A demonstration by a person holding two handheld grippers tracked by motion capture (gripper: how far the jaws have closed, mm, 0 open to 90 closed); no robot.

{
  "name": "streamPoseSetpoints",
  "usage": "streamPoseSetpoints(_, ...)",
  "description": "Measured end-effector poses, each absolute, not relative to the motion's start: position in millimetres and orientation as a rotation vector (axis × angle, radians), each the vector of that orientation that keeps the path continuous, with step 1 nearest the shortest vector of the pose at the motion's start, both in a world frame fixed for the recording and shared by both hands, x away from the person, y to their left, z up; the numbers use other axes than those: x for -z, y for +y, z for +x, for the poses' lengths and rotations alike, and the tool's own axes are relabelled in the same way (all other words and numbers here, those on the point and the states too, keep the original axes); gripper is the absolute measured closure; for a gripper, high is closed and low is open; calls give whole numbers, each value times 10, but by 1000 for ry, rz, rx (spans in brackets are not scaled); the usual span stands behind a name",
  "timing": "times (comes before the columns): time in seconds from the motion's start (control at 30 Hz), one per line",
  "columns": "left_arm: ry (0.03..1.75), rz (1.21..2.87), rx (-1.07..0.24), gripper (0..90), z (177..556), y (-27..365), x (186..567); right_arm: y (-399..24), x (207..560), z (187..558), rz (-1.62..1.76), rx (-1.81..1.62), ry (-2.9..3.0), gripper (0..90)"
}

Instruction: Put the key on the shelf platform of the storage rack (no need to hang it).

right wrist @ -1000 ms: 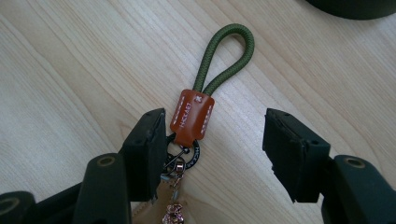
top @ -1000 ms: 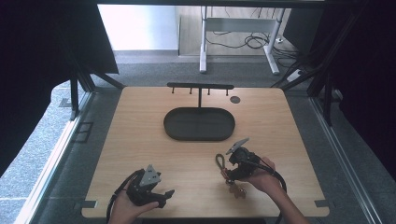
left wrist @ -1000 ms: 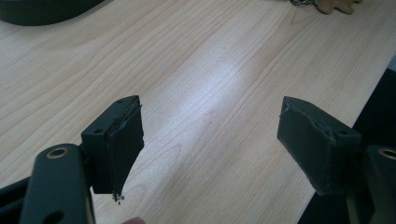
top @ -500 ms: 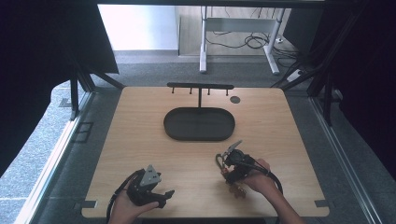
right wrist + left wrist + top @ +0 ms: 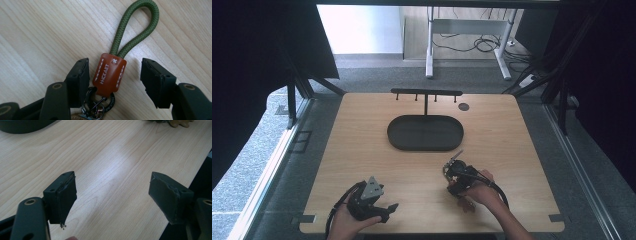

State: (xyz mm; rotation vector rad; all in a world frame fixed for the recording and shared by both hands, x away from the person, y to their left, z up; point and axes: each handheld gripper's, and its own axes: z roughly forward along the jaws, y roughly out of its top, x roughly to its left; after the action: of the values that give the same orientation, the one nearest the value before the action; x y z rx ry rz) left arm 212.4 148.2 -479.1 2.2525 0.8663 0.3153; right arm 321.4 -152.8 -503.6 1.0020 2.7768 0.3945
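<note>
One readable text: "HICKAET" or close to it, in pale capitals, letters partly unclear, running lengthwise down the brown leather tab (image 5: pixel 109 74) of the keychain in the right gripper view. Small pale cross-shaped mark near the tab's top end, by the green cord loop (image 5: pixel 136 27). Pale stitch lines along both long edges, no characters. Black ring (image 5: pixel 110 103) under the tab carries tiny pale lettering, too small to read. Nothing legible in the high view or the left gripper view.

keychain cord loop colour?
Olive green, braided cord loop, joined by a brown leather tab; clearest in the right gripper view.
</note>
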Motion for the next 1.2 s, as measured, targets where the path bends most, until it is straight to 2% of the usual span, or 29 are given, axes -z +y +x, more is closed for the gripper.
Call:
streamPoseSetpoints(0.13, 867, 2253, -317, 228, 2126, 1492, 4789, -1539, 5051, 3240, 1019, -402, 2776, 415)
streamPoseSetpoints(0.43, 865, 2255, -318, 229, 2122, 1485, 4788, -1574, 5048, 3280, 1069, -418, 2801, 498)
streamPoseSetpoints(0.7, 863, 2256, -314, 229, 2123, 1478, 4791, -1593, 5030, 3289, 1085, -413, 2807, 642)
streamPoseSetpoints(1.2, 862, 2257, -315, 229, 2127, 1479, 4797, -1623, 5004, 3303, 1088, -439, 2828, 667)
